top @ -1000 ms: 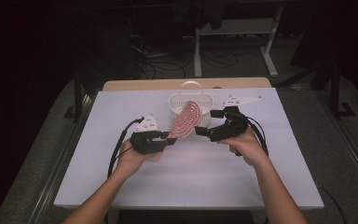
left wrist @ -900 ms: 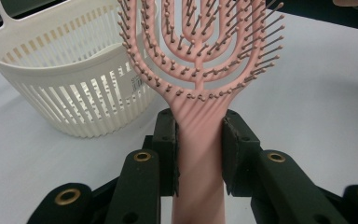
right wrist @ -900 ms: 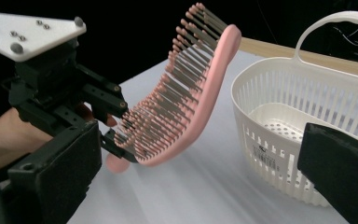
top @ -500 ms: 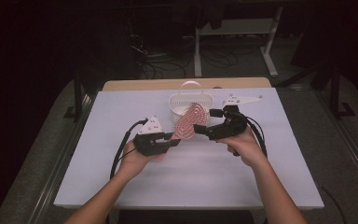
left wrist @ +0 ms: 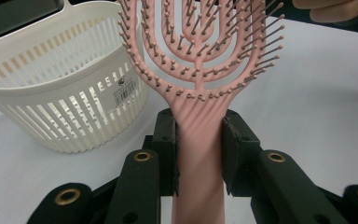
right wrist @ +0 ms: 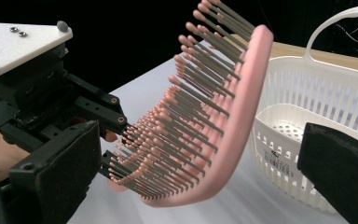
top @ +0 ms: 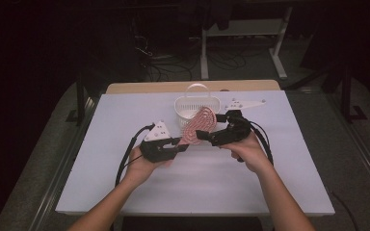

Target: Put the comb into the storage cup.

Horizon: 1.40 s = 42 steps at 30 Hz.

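Both forearms come in from the near edge and angle inward toward table centre. Left gripper [top: 183, 145] points right and far, jaws clamped on the brush [top: 198, 126] handle. Right gripper [top: 203, 135] points left, its jaws standing apart either side of the brush head, pads not pressing on it.

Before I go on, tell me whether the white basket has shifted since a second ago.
No. The basket sits at the same spot near the far edge of the table in the high view.
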Motion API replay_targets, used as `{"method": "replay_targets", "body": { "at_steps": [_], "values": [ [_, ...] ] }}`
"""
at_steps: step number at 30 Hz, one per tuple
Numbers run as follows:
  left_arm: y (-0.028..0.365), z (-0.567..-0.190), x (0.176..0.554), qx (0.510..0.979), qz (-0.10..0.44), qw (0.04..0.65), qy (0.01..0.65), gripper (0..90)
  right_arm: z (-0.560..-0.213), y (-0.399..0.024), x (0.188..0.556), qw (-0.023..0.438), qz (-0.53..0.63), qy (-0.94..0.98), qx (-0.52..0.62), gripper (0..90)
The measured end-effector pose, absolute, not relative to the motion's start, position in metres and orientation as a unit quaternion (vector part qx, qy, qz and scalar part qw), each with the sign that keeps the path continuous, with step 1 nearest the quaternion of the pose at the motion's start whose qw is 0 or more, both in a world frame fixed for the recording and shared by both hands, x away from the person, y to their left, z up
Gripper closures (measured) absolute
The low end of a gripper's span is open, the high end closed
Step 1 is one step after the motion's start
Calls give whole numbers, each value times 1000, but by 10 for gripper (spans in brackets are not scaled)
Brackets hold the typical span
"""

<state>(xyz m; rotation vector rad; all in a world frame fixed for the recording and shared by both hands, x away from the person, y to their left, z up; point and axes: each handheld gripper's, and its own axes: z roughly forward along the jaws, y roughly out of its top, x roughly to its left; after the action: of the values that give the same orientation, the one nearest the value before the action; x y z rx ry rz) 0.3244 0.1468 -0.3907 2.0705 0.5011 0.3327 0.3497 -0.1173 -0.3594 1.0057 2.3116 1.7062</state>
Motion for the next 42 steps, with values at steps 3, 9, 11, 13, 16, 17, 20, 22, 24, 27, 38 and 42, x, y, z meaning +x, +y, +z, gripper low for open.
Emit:
{"method": "replay_targets", "body": {
  "at_steps": [3,9,11,13,16,17,20,22,24,27,38,42],
  "values": [
    [146,-391,324,845,136,474,205,707,-360,-117,350,47,559,758,332,0],
    [144,-391,322,847,139,473,201,707,-361,-114,350,45,557,760,331,11],
    [143,-390,321,847,141,472,199,707,-362,-114,350,50,557,760,331,30],
    [142,-391,320,847,141,473,198,707,-362,-114,350,48,558,759,332,46],
    [140,-391,319,848,142,471,195,707,-362,-114,350,43,562,755,336,72],
    [140,-391,319,849,143,470,195,707,-362,-115,350,41,563,753,338,88],
    [140,-391,319,849,145,470,195,706,-361,-116,350,37,568,749,340,131],
    [140,-392,319,849,147,468,195,707,-361,-118,351,34,570,746,342,148],
    [140,-392,319,850,148,467,195,707,-360,-119,351,31,573,744,343,179],
    [138,-394,318,851,150,465,193,707,-360,-120,351,26,575,742,343,218],
    [136,-396,317,853,156,460,192,707,-361,-119,351,14,577,741,342,326],
    [137,-396,318,854,159,457,192,707,-361,-120,352,11,579,739,344,369]
  ]
}}
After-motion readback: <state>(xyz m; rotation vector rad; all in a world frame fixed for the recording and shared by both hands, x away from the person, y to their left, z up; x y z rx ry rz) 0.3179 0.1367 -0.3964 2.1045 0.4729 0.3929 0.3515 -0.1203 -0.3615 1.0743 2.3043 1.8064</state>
